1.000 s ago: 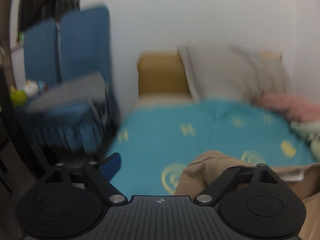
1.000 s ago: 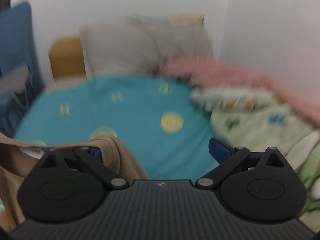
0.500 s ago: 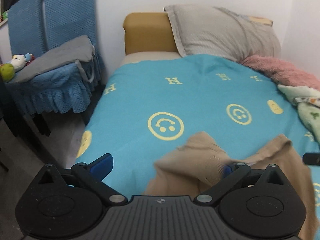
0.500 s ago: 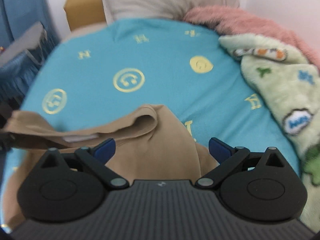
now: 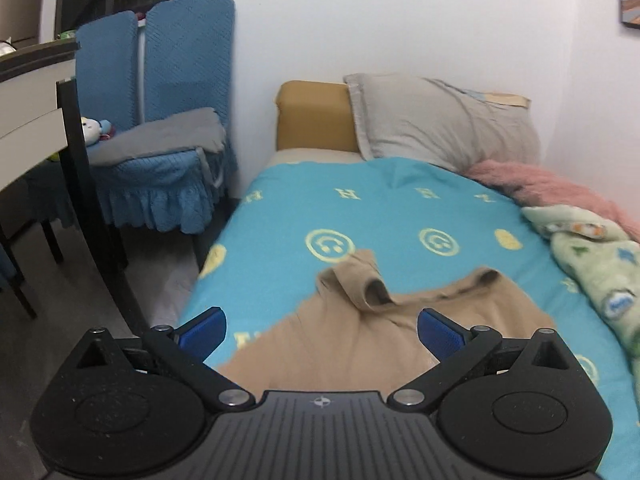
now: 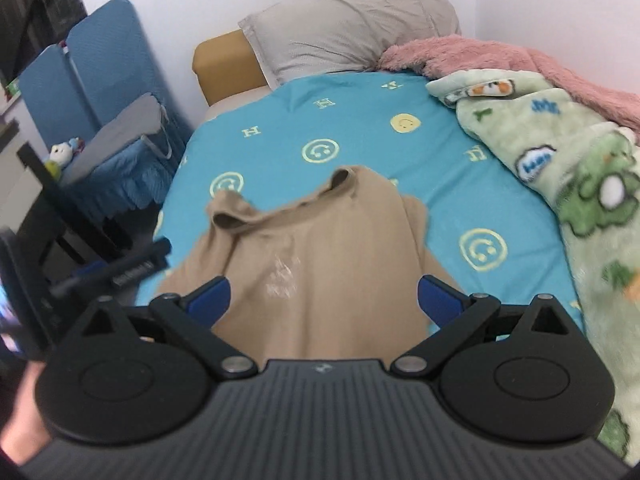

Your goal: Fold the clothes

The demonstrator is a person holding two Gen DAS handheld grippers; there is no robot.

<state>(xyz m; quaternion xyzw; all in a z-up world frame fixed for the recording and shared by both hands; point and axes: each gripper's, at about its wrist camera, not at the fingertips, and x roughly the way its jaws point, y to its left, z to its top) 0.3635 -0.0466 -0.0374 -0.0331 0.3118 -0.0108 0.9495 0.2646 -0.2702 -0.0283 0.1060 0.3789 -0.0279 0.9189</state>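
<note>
A: How far along is the folding?

B: The tan T-shirt (image 6: pixel 320 248) lies spread on the teal bedsheet (image 6: pixel 360 140), collar at 12 o'clock, rumpled, no fold visible. Left gripper (image 5: pixel 319 326) and right gripper (image 6: pixel 323 294) both gape, grasping nothing.

A: Any containers?

B: None in sight.

Left gripper (image 5: pixel 318 330): you are holding it with its blue fingers spread wide, gripping nothing.
Right gripper (image 6: pixel 324 296): you are holding it equally spread, empty.
</note>
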